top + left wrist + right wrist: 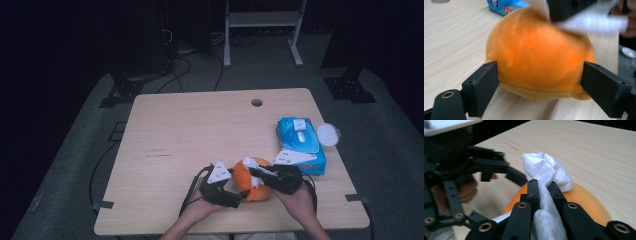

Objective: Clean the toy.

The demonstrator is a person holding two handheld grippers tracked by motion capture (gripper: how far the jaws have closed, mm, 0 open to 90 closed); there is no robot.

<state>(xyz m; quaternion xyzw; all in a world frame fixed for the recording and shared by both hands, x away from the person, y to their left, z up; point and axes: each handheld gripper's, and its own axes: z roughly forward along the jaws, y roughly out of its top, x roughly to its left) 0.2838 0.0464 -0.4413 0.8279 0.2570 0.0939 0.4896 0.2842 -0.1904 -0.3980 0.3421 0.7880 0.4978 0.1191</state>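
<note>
Wiping's underway, not done: right claw point(543, 185) clamped on the white wipe point(546, 168) over the orange plush point(540, 53) (near table point(200, 125) edge), left claw point(540, 83) hugging its sides.

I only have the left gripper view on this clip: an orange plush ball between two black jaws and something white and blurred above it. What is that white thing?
Observer: A crumpled white wipe, pinched in the right gripper, whose jaws are shut on it, over the orange plush ball.
Operator: Where does that blue pack at my top edge lie?
Observer: The blue wipe pack lies near the table's right edge, its lid flipped open.
Operator: Is my left gripper gripping the ball?
Observer: The left gripper has its jaws wide, against the ball's sides; the ball rests on the table.
</note>
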